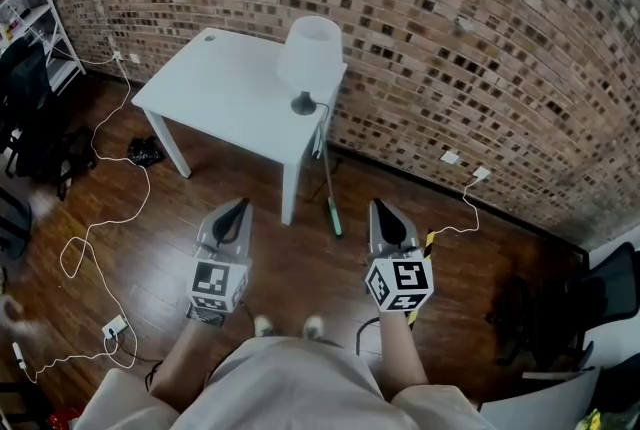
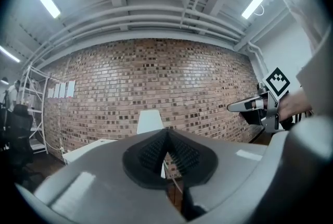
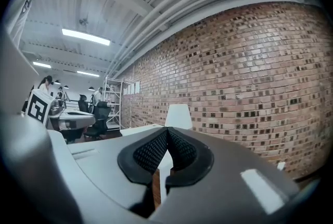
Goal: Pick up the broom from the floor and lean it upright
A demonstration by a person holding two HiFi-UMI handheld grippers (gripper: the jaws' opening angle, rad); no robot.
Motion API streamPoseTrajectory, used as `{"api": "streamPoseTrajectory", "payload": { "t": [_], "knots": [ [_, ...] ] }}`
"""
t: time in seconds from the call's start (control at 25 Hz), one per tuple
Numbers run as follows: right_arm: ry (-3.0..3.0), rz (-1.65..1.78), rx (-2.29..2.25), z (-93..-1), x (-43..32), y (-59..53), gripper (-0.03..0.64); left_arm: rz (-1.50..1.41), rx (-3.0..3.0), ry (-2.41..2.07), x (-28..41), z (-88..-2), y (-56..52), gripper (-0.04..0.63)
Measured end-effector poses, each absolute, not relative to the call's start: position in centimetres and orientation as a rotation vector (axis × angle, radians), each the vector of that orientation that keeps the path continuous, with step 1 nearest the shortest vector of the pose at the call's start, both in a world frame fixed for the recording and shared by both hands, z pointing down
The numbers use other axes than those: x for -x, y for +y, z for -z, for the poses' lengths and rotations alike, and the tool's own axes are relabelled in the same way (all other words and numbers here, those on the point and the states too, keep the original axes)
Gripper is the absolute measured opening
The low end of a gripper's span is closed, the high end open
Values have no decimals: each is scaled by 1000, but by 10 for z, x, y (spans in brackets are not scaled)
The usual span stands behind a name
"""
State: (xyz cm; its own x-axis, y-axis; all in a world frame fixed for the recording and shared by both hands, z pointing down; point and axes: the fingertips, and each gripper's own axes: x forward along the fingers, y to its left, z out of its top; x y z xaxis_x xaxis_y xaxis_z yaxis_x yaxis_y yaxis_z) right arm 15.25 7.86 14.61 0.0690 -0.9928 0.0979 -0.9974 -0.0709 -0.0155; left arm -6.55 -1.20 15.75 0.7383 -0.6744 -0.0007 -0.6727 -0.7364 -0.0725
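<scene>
A white table (image 1: 225, 93) stands against the brick wall (image 1: 480, 38), with a white lamp (image 1: 310, 53) on its near right corner. White cables (image 1: 148, 186) trail over the floor to the table's left. The broom (image 1: 327, 180) has a thin pale handle and a green end. It leans on that lamp corner, green end on the floor. The left gripper (image 1: 238, 206) and right gripper (image 1: 381, 208) hover in front of the table, jaws pressed together, holding nothing.

A white lamp (image 1: 311, 53) stands on a white table (image 1: 215, 88) beside the brick wall (image 1: 450, 38).
</scene>
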Motion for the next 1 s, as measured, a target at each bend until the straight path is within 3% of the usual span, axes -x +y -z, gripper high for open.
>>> {"api": "streamPoseTrajectory", "payload": {
  "t": [0.76,1.0],
  "knots": [
    [-1972,-202,-2374,-158,-133,122,12,134,2960,997,92,-206,11,0],
    [-1994,-381,-2449,-172,-136,180,12,154,2976,978,91,-212,56,0]
  ]
}}
